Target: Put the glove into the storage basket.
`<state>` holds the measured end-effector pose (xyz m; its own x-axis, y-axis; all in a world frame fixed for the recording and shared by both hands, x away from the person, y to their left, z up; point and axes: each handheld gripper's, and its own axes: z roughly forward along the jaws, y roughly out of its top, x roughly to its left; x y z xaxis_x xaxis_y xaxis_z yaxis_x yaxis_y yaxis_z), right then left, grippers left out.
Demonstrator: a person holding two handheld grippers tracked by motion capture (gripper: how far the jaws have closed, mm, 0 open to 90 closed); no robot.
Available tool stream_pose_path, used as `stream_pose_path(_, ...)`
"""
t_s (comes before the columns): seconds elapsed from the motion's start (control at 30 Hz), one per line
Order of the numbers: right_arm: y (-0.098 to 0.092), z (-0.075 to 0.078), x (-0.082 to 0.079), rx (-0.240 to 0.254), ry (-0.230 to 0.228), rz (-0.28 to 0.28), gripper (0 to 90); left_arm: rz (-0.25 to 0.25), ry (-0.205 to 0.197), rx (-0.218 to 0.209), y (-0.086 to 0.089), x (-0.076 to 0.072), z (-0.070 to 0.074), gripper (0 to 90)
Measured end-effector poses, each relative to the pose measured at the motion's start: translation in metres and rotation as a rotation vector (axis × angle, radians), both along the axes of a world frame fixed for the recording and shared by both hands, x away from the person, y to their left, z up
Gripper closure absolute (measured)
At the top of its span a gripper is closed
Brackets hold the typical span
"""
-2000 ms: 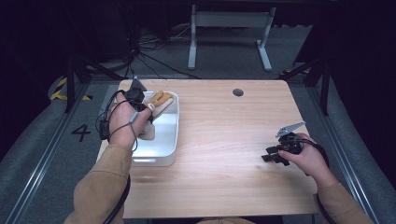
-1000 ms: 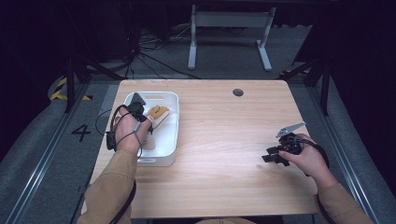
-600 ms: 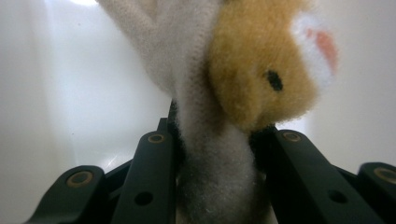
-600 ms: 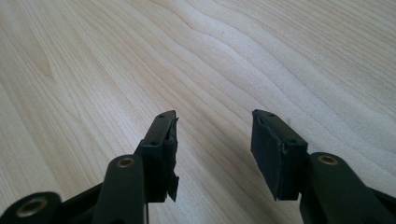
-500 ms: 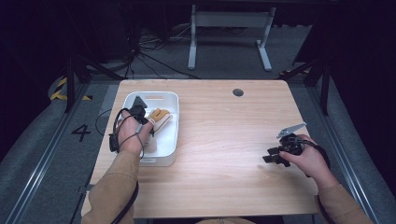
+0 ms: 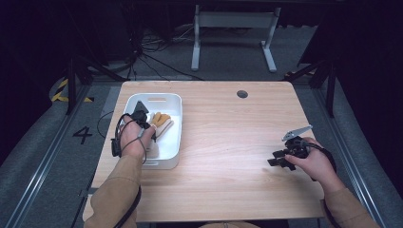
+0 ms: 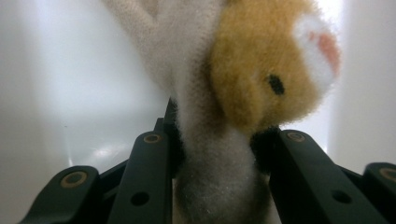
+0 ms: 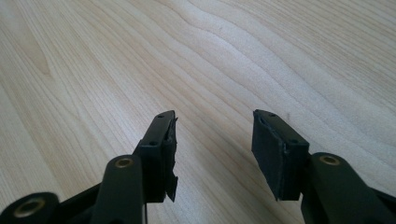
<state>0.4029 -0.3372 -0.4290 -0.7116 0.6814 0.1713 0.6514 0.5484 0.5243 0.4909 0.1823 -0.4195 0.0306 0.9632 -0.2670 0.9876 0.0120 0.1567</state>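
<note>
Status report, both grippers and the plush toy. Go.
Left gripper in the white bin, jaws just easing open, plush toy between them. Right gripper open over bare table. Nothing in the way.

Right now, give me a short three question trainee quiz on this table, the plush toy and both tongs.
1. True or false: the plush toy lies inside the white bin.
2. Which tongs have the toy between their jaws? A) left tongs B) right tongs
3. What lies under the right tongs?

Key:
1. True.
2. A; the toy's pale body sits between the left jaws, inside the bin.
3. Bare wooden table; the right jaws stand open with nothing between them.
</note>
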Motion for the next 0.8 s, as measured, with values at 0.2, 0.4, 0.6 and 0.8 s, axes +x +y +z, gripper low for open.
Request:
stream_pose_path(0.2,0.0,0.001,0.0,0.001,-0.003,0.002,50.2,-0.019,0.034,-0.015,-0.003,0.002,-0.002,58.4)
stream_pose_path(0.4,-0.001,0.0,0.001,0.003,-0.011,0.005,48.4,-0.058,0.007,0.039,-0.008,-0.001,0.003,27.2)
stream_pose_path(0.6,-0.001,0.001,0.0,0.009,-0.011,0.004,48.2,-0.067,-0.008,0.085,-0.01,-0.005,0.013,21.6)
stream_pose_path(0.8,-0.001,0.0,0.0,0.01,-0.012,0.005,48.2,-0.141,-0.082,0.121,-0.016,-0.013,0.034,21.2)
